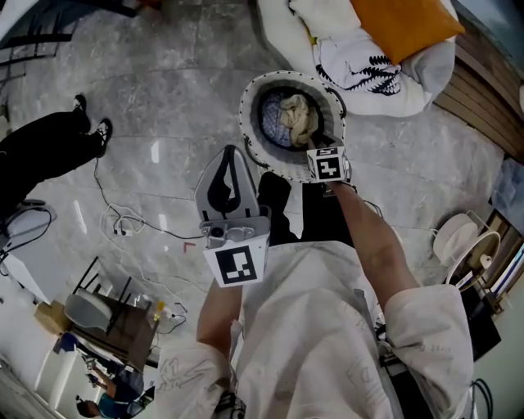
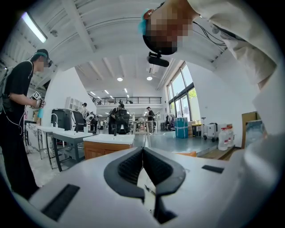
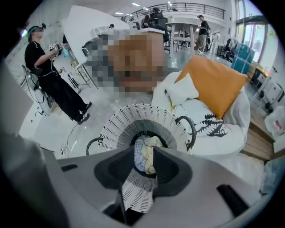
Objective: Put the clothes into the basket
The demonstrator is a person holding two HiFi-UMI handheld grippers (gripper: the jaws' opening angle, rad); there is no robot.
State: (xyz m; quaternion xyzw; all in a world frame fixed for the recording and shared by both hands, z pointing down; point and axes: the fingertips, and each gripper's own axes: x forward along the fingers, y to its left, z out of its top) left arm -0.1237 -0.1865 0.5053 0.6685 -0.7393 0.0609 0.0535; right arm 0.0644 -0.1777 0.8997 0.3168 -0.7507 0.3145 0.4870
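A round white wicker basket (image 1: pixel 254 94) with dark handles stands on the marble floor. A beige and blue-checked bundle of clothes (image 1: pixel 296 119) lies inside it. My right gripper (image 1: pixel 321 146) hangs over the basket's near rim and points steeply down. In the right gripper view the right gripper (image 3: pixel 144 156) is open; the clothes (image 3: pixel 149 147) show through the gap, down in the basket (image 3: pixel 133 118), with no pad on them. My left gripper (image 1: pixel 229 155) is held up level, away from the basket. In its own view the left gripper (image 2: pixel 143 151) is shut and empty.
A white beanbag with an orange cushion (image 1: pixel 405 24) and a white garment with black print (image 1: pixel 360 69) lie just beyond the basket. A person in black (image 1: pixel 41 147) stands at the left, near cables (image 1: pixel 123 221) on the floor. A wooden platform (image 1: pixel 483 98) runs along the right.
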